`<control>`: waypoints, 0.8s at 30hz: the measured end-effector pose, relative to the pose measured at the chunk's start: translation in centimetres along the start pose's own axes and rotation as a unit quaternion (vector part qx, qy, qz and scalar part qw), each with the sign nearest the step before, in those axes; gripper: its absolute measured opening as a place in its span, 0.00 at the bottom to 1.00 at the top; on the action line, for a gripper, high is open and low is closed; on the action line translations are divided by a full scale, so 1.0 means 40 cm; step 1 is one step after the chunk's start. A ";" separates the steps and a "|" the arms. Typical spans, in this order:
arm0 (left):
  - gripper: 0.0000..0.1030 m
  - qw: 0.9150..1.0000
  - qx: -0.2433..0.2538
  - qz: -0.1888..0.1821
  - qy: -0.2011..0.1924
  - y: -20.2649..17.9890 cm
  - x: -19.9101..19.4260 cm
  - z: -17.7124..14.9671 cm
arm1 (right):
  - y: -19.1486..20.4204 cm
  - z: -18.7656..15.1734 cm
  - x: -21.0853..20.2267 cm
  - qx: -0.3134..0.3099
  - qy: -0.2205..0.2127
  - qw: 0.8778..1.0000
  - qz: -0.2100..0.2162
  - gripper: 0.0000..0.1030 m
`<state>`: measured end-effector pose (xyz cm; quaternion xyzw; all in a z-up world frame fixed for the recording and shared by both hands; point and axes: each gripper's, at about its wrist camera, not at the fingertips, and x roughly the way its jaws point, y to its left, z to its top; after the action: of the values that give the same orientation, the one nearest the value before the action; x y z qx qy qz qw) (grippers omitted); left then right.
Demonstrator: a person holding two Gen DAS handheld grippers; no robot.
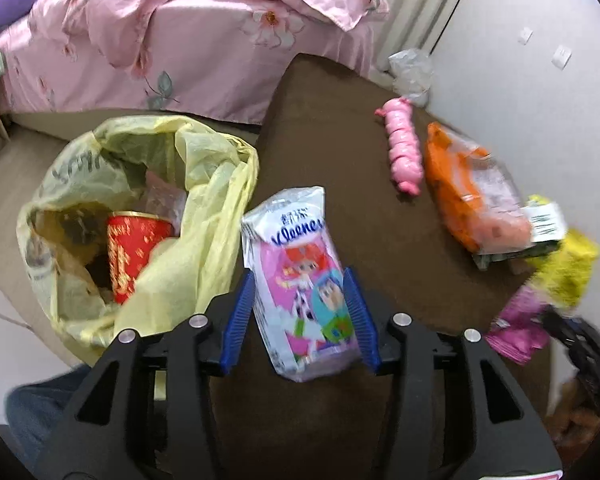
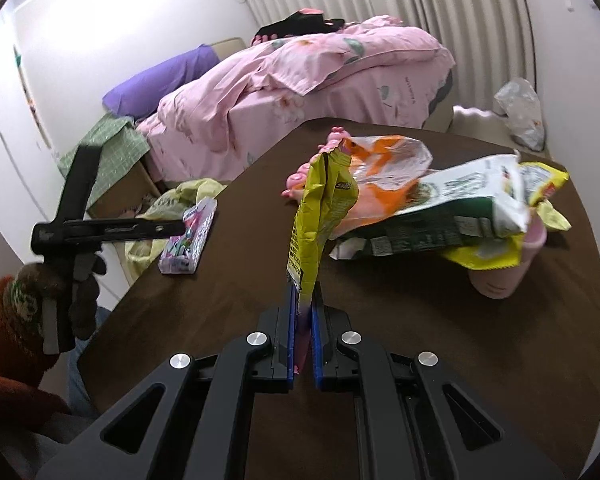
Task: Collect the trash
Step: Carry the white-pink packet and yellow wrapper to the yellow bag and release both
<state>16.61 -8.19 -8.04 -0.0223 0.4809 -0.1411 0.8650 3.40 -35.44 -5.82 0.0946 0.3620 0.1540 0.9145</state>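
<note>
left gripper [image 1: 304, 320]: blue pads sit either side of the tissue pack [image 1: 300, 280]; contact looks like a grip, slightly blurred
tissue pack: at the table [image 1: 320, 128] edge, right beside the yellow bag [image 1: 148, 208]
right gripper [image 2: 305, 320]: clamped on the bottom edge of a yellow wrapper [image 2: 320, 208], held upright above the table
yellow bag: hangs off the table's left side, mouth open, red cup [image 1: 134, 252] inside
other trash: orange packet [image 1: 468, 192] and pink roll [image 1: 404, 148] further in on the table; green-white bag [image 2: 440, 208] over a pink cup [image 2: 504, 264]
handling: pack is soft, light, glossy film, could slip; I'd pinch across its width, mid-body. Wrapper is thin, crinkly and floppy; an edge grip should do
text: "Kleenex" on the pack, cartoon figures below; bag print and wrapper print unreadable
</note>
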 end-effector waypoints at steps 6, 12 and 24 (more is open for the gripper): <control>0.43 0.999 0.006 0.050 -0.005 -0.005 0.031 -0.001 | 0.006 0.005 0.005 -0.005 -0.002 1.000 0.000 0.08; 0.43 0.999 -0.027 0.025 0.011 0.031 0.033 -0.018 | 0.005 0.005 0.004 -0.008 -0.004 1.000 -0.004 0.08; 0.15 0.998 -0.032 -0.023 -0.047 0.059 -0.044 -0.045 | 0.009 0.012 0.009 -0.012 -0.003 1.000 -0.011 0.08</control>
<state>14.78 -5.29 -7.97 -0.0678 0.4434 -0.1446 0.8820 3.89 -35.00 -5.60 0.0797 0.3586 0.1484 0.9182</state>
